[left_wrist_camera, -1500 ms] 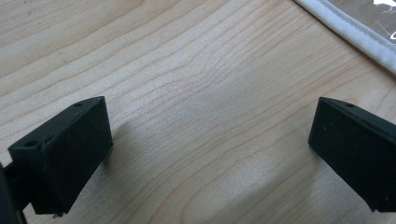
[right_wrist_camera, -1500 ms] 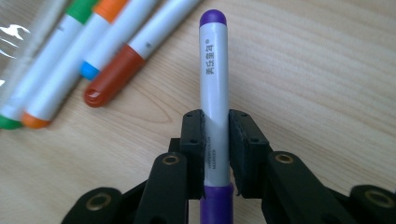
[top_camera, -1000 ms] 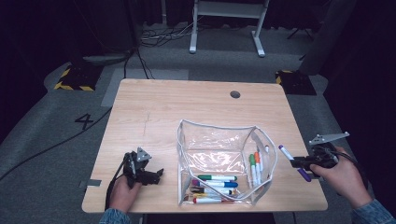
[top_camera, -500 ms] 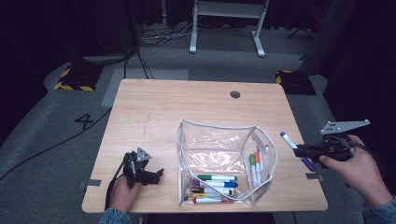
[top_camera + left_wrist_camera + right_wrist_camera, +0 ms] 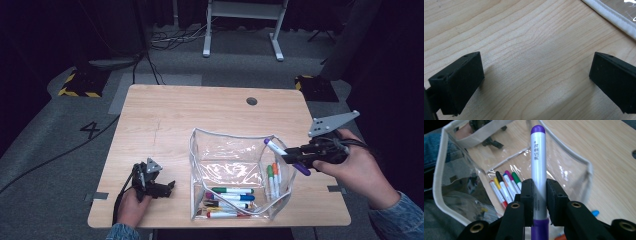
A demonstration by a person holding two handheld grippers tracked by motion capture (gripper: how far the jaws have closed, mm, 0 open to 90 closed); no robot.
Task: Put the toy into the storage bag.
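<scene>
While clamped in right tongs (image 5: pixel 539 202), smooth cylindrical purple marker (image 5: pixel 538 165) overhangs clear pouch (image 5: pixel 454 135).

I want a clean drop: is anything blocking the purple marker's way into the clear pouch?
Nothing visible does. The right gripper holds the purple marker at the clear pouch's open top, with markers lying only on its floor.

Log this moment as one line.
right gripper: shut on purple marker, over pouch rim | left gripper: open, empty, on table
</scene>
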